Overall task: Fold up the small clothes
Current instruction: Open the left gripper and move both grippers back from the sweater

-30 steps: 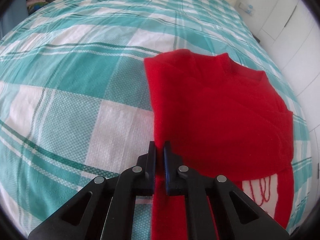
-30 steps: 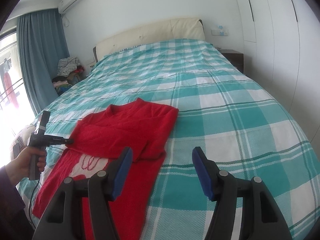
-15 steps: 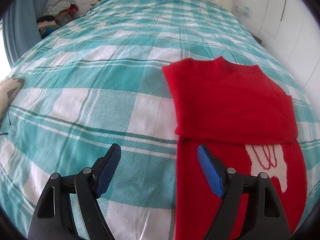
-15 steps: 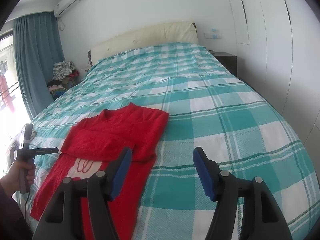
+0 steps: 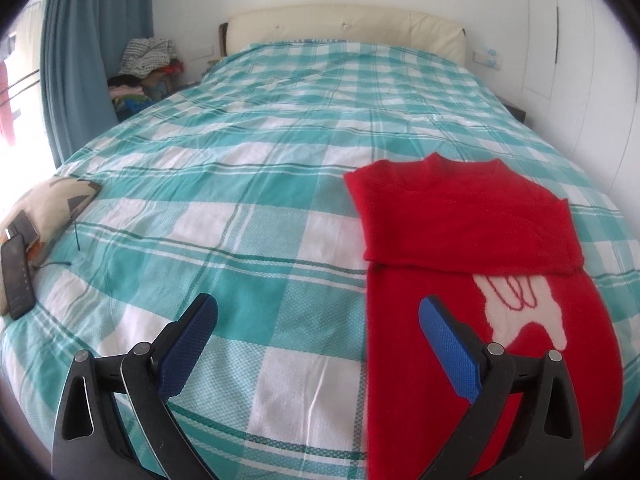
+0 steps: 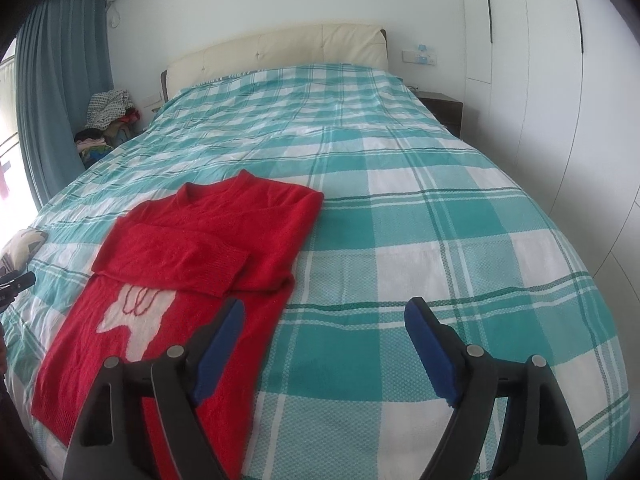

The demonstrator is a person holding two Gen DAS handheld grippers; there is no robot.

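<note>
- Red knit sweater (image 5: pixel 472 216) lies flat on a bed (image 5: pixel 248 184) covered in a teal and white check cloth, neck toward the cream headboard (image 5: pixel 344 26). It sits near the foot of the bed.
- Both sleeves are folded across the chest, forming a thick band above a white pattern (image 5: pixel 520 308) on the front. The lower body is not yet folded up, so the fold looks about half done.
- Left gripper (image 5: pixel 318 334) hovers just beside the sweater's left edge, its jaws having just opened wide, with only bedcloth between them. This reads as a release after laying a sleeve.
- Right gripper (image 6: pixel 324 340) hovers at the sweater's right edge, its jaws having also just widened, holding nothing.
- Both likely stand ready to take the hem next.
- Left of the sweater, at the bed's edge, lie a small patterned cushion (image 5: pixel 48 204) and a dark phone (image 5: pixel 16 276).
- No containers are in view; a loose heap of clothes (image 5: pixel 148 64) sits beside the headboard.
</note>
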